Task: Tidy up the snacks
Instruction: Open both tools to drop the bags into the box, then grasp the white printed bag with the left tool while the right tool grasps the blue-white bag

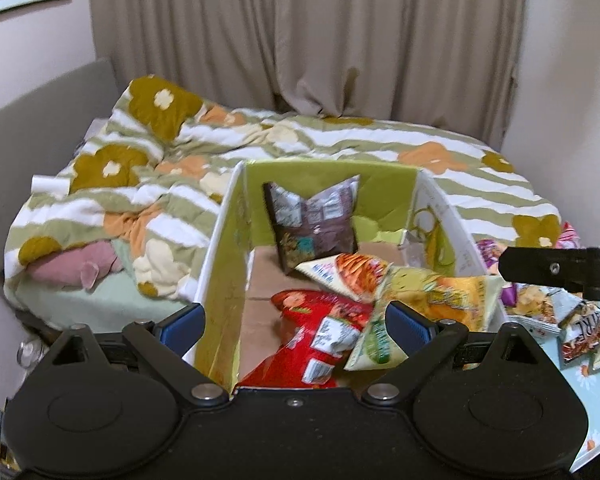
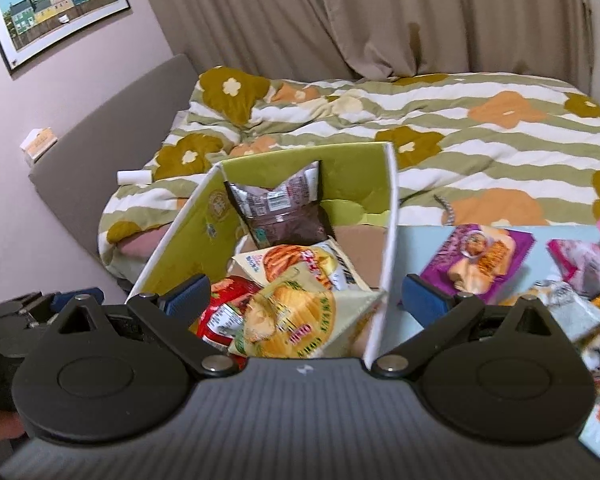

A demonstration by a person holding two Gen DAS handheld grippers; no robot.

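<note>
We have the open cardboard box [image 1: 220, 264] with green-lined walls in front of both grippers, and four snack packs sit in it. A brown bag [image 1: 314, 226] stands upright against the far wall, back label facing us. In front of it a cream pack with an orange print [image 1: 348, 276] lies tilted, touching the brown bag's lower edge. A yellow chip bag [image 1: 448, 300] leans on the right wall and overlaps the cream pack. A red bag [image 1: 320, 336] lies nearest us on the box floor, partly under the yellow one. In the right wrist view the same stack reads brown bag [image 2: 280, 216], cream pack [image 2: 296, 260], yellow bag [image 2: 292, 320], red bag [image 2: 220, 312], all inside the box [image 2: 388, 240].

Left gripper [image 1: 294, 326]: fingers spread wide, nothing between them, hovering over the near end of the box; left blue pad [image 1: 184, 326] is outside the left wall, right pad over the snacks. Right gripper [image 2: 308, 302]: fingers also spread wide and empty, straddling the box's right wall; its black finger shows at the right edge of the left wrist view.

Right of the box, loose snacks lie on a light blue tablecloth [image 2: 416, 248]: a purple pack [image 2: 480, 260] just beside the box wall, a pink pack [image 2: 580, 264] further right, more bags near the right edge, blurred. Beyond it all is a bed with a green-striped floral duvet [image 1: 340, 140], beige curtains [image 1: 300, 32] behind, and a framed picture of coloured houses [image 2: 56, 8] on the left wall.
</note>
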